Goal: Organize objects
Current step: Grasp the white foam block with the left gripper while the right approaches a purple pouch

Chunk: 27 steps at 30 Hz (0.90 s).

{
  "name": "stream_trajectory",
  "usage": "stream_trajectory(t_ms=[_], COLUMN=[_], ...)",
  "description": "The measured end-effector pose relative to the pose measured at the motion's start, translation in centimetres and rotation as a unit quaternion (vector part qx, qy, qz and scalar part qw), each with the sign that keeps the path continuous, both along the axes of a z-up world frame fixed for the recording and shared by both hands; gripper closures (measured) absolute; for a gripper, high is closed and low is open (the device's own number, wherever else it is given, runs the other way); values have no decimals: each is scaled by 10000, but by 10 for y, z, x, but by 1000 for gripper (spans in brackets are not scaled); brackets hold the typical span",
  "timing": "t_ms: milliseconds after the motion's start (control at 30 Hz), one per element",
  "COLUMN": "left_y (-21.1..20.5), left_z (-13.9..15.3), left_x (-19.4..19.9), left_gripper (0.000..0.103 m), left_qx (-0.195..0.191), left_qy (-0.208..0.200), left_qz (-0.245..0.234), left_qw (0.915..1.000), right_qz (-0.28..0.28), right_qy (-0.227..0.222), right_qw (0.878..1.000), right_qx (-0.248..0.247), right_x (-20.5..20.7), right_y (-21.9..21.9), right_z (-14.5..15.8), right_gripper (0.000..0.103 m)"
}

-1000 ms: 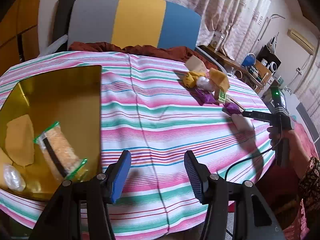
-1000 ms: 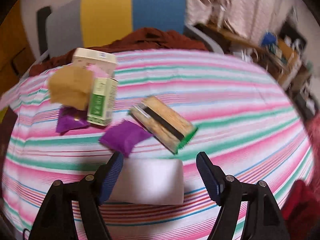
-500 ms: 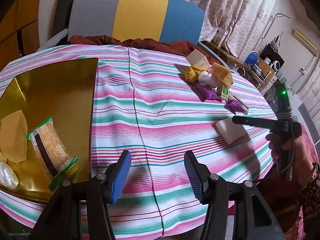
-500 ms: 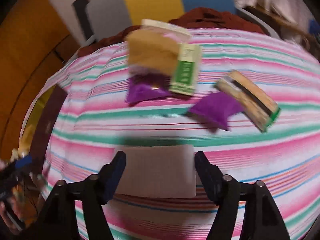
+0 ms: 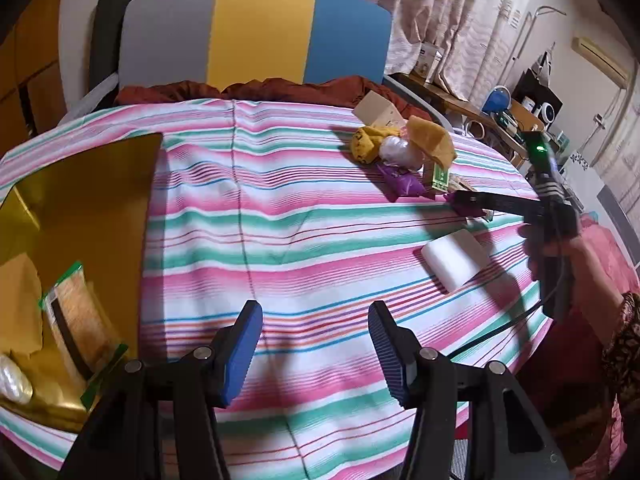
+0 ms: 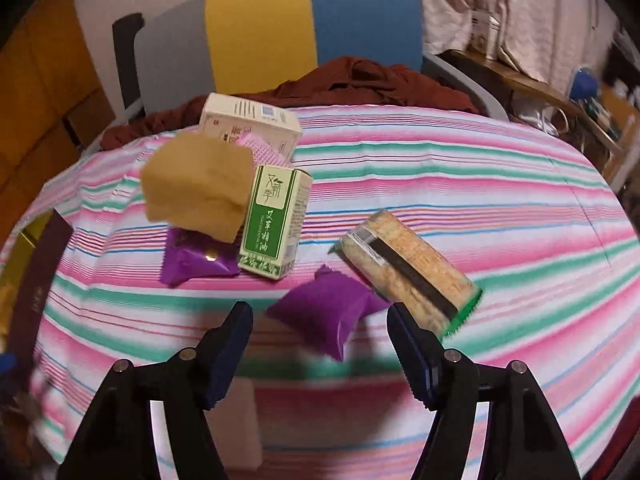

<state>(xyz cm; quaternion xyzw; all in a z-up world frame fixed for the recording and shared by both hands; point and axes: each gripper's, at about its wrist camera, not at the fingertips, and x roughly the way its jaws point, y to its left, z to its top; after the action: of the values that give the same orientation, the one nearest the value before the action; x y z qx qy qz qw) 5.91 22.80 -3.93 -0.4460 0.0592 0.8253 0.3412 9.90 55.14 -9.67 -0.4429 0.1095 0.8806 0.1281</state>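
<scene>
My left gripper (image 5: 314, 320) hangs open and empty over the striped tablecloth (image 5: 280, 220). To its left a gold tray (image 5: 80, 200) holds a cracker packet (image 5: 76, 328), an ochre packet (image 5: 16, 304) and a clear-wrapped white thing (image 5: 12, 380). My right gripper (image 6: 318, 314) is open above a purple packet (image 6: 320, 320), which sits between its fingertips with the pads apart from it. Beyond it lie a second cracker packet (image 6: 408, 268), a green-and-white box (image 6: 276, 220), an ochre packet (image 6: 200, 184), another purple packet (image 6: 196, 260) and a white box (image 6: 248, 120). A white block (image 5: 454, 258) lies under the right gripper's base.
A chair with a grey, yellow and blue back (image 5: 260, 32) stands behind the round table, with a red-brown cloth (image 5: 280, 88) on its seat. A cluttered side desk (image 5: 500, 112) and curtains are at the right. A person's hand (image 5: 560, 248) holds the right gripper (image 5: 464, 199).
My right gripper moved forward off the white block to the purple packet, and its jaws narrowed a little. The left gripper drifted right, so the tray sits further left in its view.
</scene>
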Motion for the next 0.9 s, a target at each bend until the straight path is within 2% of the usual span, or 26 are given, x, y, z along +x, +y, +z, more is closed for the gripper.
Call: stream_trajectory(t_ms=[67,167,267,433,567,600,667,733,833,900], left_y=[5,15,27,54,85,94,110,125,150,166], left_z=[0,-1,-2,-7,-12,-13,-15,-16,-19,-24], left_x=[0,-2,-3,-7,-11,-11,-10,-8,-3,4], left_gripper=[47,47,47,47,46,45,32,30,28,27], left_qx=[-23,-52,-77,-190,-373,-413,-437,-424,-495,-632], left_qy=[16,43,46,22,130,163,195,209,263,398], left_qz=[-34,-104,-199,-457,-786,-895,-1117,-1376,-1835,-2208], left_qw=[10000,9999,9998,9988,9961,9950,9926,9894,9814,9725], right_qz=[57,164,292,258,-67,-234,-410,-574,-661,-608], right_qy=[-13,-312,-452,-461,-593,-700,-781,-756,-671,-643], right_qw=[10000,9994,9985,9986,9977,9967,9950,9929,9926,9932], right_qx=[-78,-69,123,-88,-310,-347,-476,-710,-770,-751], right_x=[-8,-9,-8,-3,9,15,23,31,34,33], right_y=[3,4,-3,-2,9,15,25,40,49,46], right_z=[-8,-22,-24,-15,-8,-6,-7,-8,-4,-1], right_gripper=[35,50,51,51,51,51,51,51,51,51])
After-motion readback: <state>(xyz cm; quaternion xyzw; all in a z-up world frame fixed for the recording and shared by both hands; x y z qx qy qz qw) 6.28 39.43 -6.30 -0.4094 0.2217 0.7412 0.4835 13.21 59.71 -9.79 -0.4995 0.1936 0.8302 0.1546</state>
